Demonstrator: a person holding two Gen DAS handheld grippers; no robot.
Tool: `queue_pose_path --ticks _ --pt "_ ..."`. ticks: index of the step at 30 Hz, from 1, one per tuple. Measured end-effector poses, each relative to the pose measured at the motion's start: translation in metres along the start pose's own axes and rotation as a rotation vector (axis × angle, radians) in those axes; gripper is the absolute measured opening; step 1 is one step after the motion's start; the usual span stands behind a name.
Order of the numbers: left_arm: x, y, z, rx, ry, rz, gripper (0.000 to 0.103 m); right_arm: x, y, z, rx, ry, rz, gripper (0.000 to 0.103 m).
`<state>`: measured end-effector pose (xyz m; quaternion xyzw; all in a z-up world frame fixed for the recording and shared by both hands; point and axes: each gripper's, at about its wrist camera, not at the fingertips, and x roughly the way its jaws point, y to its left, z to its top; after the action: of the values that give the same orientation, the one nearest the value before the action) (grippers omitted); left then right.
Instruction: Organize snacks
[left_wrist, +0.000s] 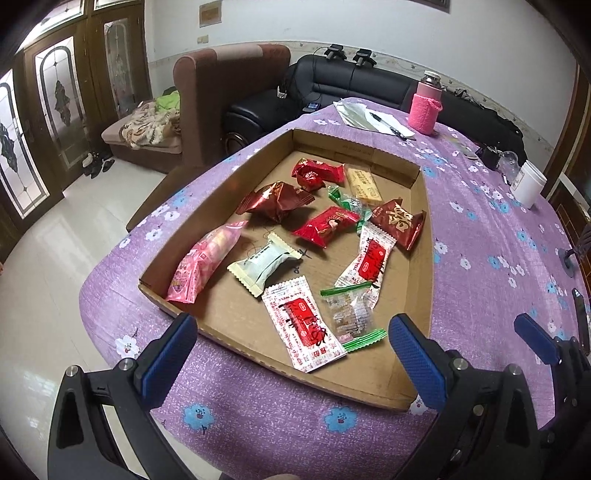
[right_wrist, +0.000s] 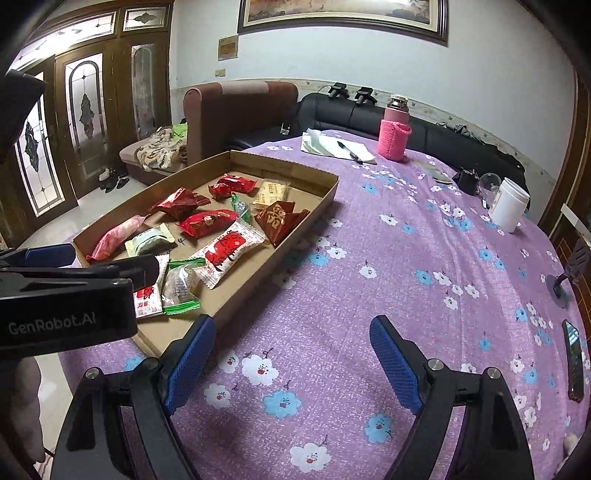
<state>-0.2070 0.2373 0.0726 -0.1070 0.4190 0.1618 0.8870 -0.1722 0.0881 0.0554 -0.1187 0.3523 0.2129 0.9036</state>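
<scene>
Two grippers, left gripper (left_wrist: 291, 350) and right gripper (right_wrist: 293, 360), both agape and empty, left nearer, straddling red-and-white sachet (left_wrist: 306, 328) lengthwise in cardboard tray (left_wrist: 424, 236).

About eleven wrapped snacks (left_wrist: 327, 225) lie scattered in a shallow cardboard tray (left_wrist: 428, 236).

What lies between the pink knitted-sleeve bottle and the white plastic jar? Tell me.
A small black object and a clear glass bulb on the purple floral tablecloth, seen in the right wrist view.

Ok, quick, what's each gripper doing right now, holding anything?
Left gripper: open, holding nothing, above the cardboard tray.
Right gripper: open, holding nothing, over the tablecloth.
</scene>
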Motion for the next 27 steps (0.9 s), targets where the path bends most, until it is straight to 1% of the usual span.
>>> queue_pose_path --ticks 27 --pt "0.0 0.008 -0.003 -0.026 0.009 -0.011 0.103 -0.002 0.013 0.0 -0.025 -0.01 0.008 0.089"
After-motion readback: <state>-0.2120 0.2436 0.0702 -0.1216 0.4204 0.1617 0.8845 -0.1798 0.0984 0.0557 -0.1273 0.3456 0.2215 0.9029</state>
